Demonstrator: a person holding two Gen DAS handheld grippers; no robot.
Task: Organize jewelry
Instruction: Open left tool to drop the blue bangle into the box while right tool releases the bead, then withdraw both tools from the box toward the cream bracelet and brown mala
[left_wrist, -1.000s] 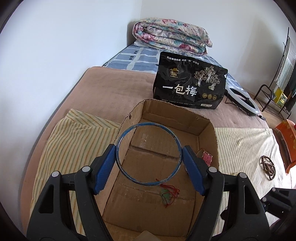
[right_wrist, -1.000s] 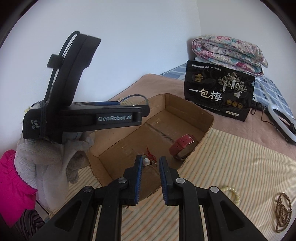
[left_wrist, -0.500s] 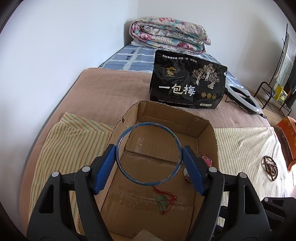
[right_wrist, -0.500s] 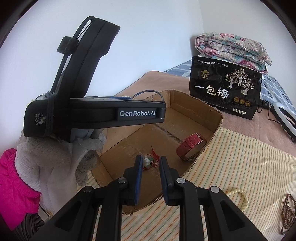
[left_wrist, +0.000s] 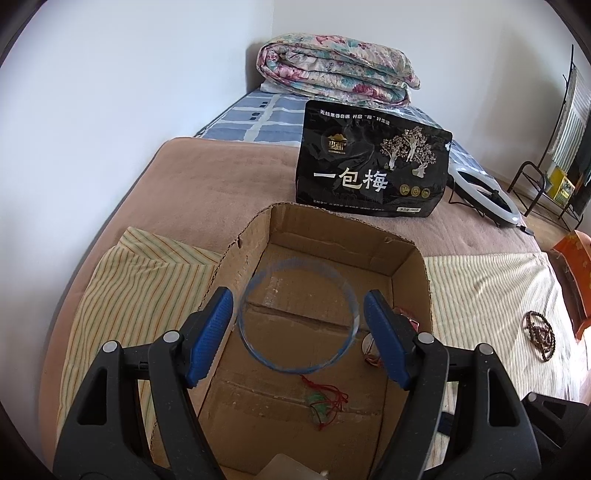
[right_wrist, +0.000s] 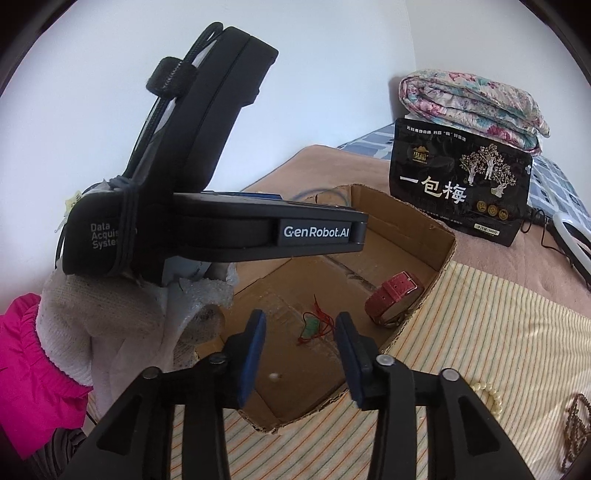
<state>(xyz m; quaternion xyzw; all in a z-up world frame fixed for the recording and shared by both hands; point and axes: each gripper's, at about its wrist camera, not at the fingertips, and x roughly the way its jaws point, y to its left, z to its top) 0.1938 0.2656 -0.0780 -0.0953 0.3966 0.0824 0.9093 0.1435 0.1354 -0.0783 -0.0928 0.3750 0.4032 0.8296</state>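
Note:
An open cardboard box (left_wrist: 410, 280) lies on a striped cloth. My left gripper (left_wrist: 298, 310) hovers over it with a thin blue ring (left_wrist: 258, 354) between its fingers. The ring is blurred, and a narrow gap shows at each pad. My right gripper (right_wrist: 300, 325) is at the box's near corner, its jaws opening with nothing between them. A small white bead (right_wrist: 274, 376) shows blurred below them inside the box. Also in the box are a green pendant on red string (right_wrist: 314, 325) and a red-strapped watch (right_wrist: 393, 301).
A pearl bracelet (right_wrist: 487, 397) and a brown bead necklace (left_wrist: 539, 334) lie on the cloth right of the box. Behind the box stands a black snack bag (left_wrist: 373, 173), with a folded quilt (left_wrist: 332, 70) and a ring light (left_wrist: 484, 192) beyond. A gloved hand (right_wrist: 110, 314) holds the left gripper.
The right jaws have spread apart and the white bead they held has dropped into the box. The blue ring now looks smaller and blurred, off the left pads.

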